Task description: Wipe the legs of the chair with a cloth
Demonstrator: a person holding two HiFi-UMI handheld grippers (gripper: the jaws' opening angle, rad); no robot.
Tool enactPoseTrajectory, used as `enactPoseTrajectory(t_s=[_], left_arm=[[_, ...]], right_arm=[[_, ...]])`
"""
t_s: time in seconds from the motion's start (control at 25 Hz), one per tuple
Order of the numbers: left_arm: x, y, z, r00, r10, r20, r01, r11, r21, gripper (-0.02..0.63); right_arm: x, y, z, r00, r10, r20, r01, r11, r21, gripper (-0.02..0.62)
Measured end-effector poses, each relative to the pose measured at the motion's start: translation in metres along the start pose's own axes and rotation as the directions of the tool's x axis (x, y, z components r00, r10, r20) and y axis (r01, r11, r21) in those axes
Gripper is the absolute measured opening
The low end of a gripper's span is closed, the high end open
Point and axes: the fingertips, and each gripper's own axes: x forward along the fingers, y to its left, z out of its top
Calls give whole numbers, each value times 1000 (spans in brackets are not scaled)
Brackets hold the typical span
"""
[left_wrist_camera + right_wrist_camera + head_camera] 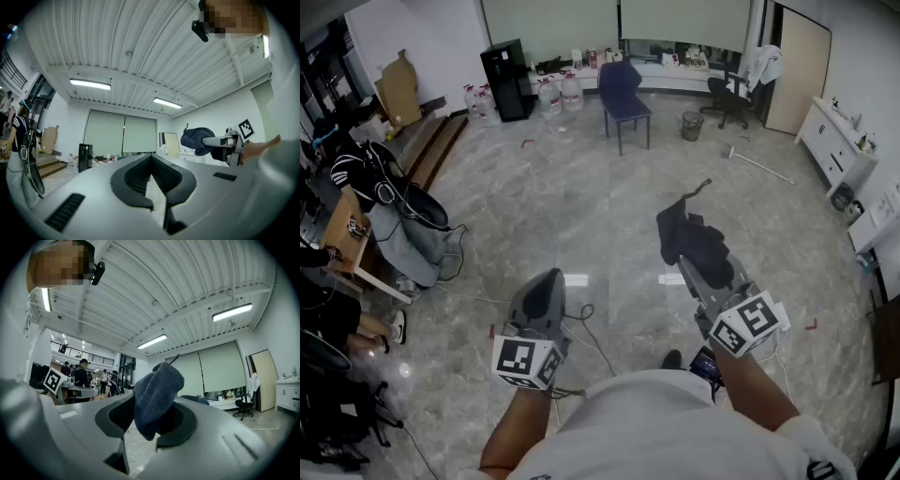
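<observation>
The right gripper (701,274), at near right, is closed on the dark blue cloth (692,240). The cloth stands up from between its jaws and covers the tips (bunched, one corner pointing up). The blue chair (624,90) is at the far side of the floor, well apart from both grippers. The left gripper (546,279), near left, has its jaws together w/ nothing between them.
</observation>
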Motion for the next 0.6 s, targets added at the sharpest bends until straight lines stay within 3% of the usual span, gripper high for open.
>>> enactPoseTrajectory(t_s=[0.6], left_arm=[[3, 2, -4, 1000, -14, -12, 14, 1000, -3, 6]], right_arm=[[-3, -5, -5, 999, -36, 4, 36, 999, 31, 115]])
